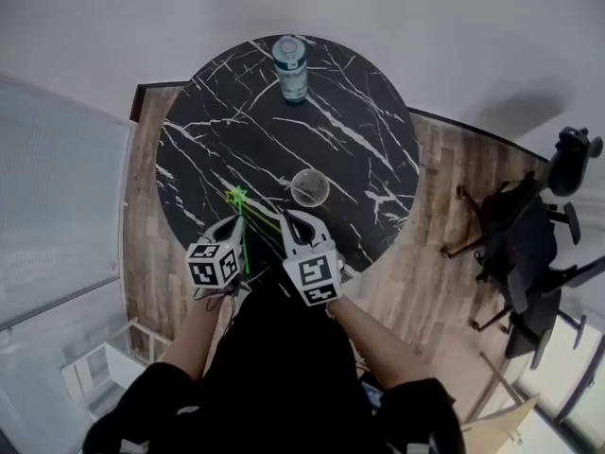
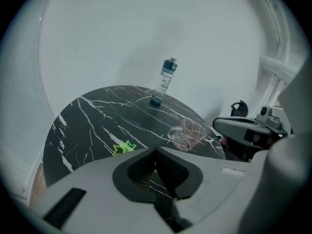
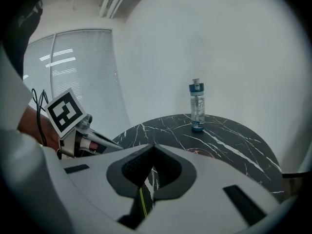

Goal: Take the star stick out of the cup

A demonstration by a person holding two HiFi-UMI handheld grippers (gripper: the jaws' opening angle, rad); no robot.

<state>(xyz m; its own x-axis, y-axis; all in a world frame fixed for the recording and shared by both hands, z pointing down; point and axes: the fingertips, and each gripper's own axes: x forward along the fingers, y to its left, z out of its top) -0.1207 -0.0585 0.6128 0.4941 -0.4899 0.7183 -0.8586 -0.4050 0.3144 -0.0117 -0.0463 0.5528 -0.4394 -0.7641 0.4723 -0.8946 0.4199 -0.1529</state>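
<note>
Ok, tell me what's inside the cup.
Nothing I can see: the cup is clear and looks empty, with the table showing through. The stick lies outside it on the table. Nothing is covered, since the wall is see-through.

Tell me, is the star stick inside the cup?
Out. The star stick sits on the table, apart from the cup.

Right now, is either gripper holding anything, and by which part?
The right gripper appears shut on the star stick, by its thin stem; left gripper holds nothing.
</note>
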